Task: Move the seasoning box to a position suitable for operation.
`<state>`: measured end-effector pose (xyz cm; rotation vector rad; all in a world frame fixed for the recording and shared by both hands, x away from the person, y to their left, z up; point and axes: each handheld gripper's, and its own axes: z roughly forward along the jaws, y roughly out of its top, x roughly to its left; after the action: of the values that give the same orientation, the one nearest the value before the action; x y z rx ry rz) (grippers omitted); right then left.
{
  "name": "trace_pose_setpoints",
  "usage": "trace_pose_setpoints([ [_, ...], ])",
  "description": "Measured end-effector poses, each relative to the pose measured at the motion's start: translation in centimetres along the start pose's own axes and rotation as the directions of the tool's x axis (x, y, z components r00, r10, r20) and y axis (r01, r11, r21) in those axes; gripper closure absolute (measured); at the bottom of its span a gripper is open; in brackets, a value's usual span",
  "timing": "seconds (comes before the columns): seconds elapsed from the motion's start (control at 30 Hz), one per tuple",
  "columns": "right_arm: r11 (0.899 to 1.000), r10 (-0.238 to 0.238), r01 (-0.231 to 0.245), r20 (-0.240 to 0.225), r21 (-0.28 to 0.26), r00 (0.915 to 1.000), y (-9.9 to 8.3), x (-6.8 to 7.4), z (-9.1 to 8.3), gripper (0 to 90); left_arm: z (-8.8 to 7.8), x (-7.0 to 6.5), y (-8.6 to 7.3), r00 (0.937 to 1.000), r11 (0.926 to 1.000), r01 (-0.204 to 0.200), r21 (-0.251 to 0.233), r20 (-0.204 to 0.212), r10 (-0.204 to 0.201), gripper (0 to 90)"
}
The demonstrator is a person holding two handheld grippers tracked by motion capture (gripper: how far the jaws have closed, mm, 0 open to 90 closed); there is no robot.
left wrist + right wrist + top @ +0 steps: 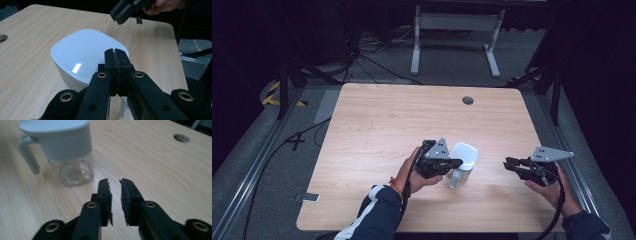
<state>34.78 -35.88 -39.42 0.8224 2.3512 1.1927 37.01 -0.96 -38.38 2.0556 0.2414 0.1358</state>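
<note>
Resting on the worktop (377, 120) is one jug (462, 162), with two tools held over the same surface. The jug has a white lid with rounded corners, a clear lower body and a pale handle. It stands upright, its long axis vertical, in the near right part of the worktop. In the high view the handle sits on the side toward the person and slightly left.

The left tool (457, 162) is held at the jug's left side, touching or just beside the lid edge. In the left gripper view its jaws are pressed together above the near rim of the lid; whether anything is pinched between them cannot be told. The right tool (509, 163) is held well to the right of the jug, apart from it, pointing left toward it. In the right gripper view its jaws stand slightly spread with a narrow gap, holding nothing, above bare wood.

The worktop is light wood grain with rounded corners and one round hole (468, 100) near its far edge. It stands on grey floor in a dark room. One white frame (457, 35) stands beyond the far edge, with loose cables (362, 55) on the floor to the left of it.
</note>
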Motion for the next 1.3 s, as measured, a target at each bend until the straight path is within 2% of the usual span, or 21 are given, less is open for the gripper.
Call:
trace_pose_setpoints([
  [0.03,0.999,-0.032,0.032,-0.017,-0.023,0.9993,1.7,0.4,0.6,84.2,0.0,0.0,-0.1,1.0,1.0,0.004,-0.003,0.001,-0.004,90.0],
  [0.13,0.998,-0.053,0.052,-0.028,-0.028,0.9982,2.9,0.7,1.1,86.0,0.0,-0.1,-0.1,1.0,1.0,0.005,-0.007,0.0,-0.005,90.0],
  [0.27,0.995,-0.102,0.102,-0.033,-0.008,0.9942,4.8,1.6,2.4,89.1,-0.1,0.0,-0.2,1.0,0.9999,0.006,-0.009,0.008,-0.006,90.0],
  [0.3,0.993,-0.113,0.114,-0.037,0.013,0.9929,5.1,2.0,3.1,89.4,-0.1,0.0,-0.2,0.9999,0.9999,0.008,-0.013,0.014,-0.008,90.0],
  [0.5,0.99,-0.12,0.123,-0.04,0.076,0.9919,5.2,2.7,4.4,89.4,0.1,-0.4,-0.2,0.9998,1.0,0.002,-0.009,0.021,-0.001,90.0],
  [0.7,0.992,-0.113,0.116,-0.056,0.051,0.992,5.2,2.7,4.2,89.4,0.1,-0.5,-0.3,0.9998,1.0,0.0,-0.009,0.022,0.0,89.9],
  [0.93,0.988,-0.151,0.152,-0.064,0.01,0.9864,5.6,3.5,4.1,89.4,0.2,-0.5,-0.4,0.9997,1.0,-0.004,-0.004,0.025,0.004,89.9],
  [1.07,0.984,-0.177,0.178,-0.072,0.003,0.9815,5.9,4.2,4.2,89.4,0.6,-0.6,-0.5,0.9995,0.9984,-0.03,0.047,0.002,0.03,88.9],
  [1.3,0.981,-0.193,0.193,-0.087,-0.01,0.9773,6.1,4.7,4.1,89.5,0.8,-0.8,-0.7,0.9993,0.998,-0.037,0.051,0.006,0.037,87.6],
])
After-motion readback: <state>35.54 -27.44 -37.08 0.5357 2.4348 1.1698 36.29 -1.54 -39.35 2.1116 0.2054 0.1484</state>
